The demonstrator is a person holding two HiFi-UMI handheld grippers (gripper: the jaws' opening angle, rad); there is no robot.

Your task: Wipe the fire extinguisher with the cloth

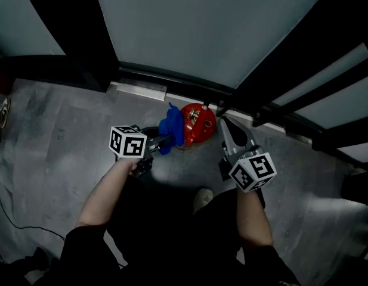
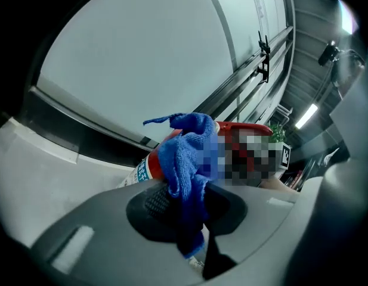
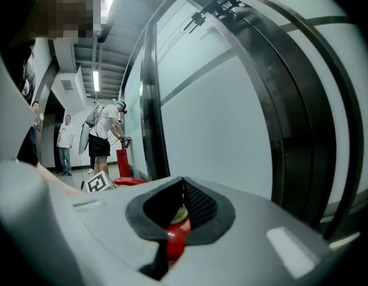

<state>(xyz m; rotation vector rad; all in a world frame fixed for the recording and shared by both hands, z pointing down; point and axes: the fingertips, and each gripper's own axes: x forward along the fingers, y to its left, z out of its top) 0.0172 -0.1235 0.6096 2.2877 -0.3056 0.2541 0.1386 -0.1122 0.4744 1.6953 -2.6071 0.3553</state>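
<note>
My left gripper (image 1: 164, 139) is clenched on a blue microfibre cloth (image 1: 172, 127). The cloth bunches up out of the jaws and lies against the left side of the red fire extinguisher (image 1: 195, 125), just above its white label (image 2: 142, 172). The extinguisher sits on the grey floor (image 1: 64, 130), just beside the sill of the frosted glass wall (image 1: 195, 22). My right gripper (image 1: 223, 124) comes in from the extinguisher's other side. Its jaws are closed on a red part of the extinguisher, though I cannot tell which part. My shoe (image 1: 202, 199) is on the floor between my arms. Along the wall, well apart from me, a person with a backpack (image 3: 104, 134) bends over a red stand (image 3: 121, 162).
</note>
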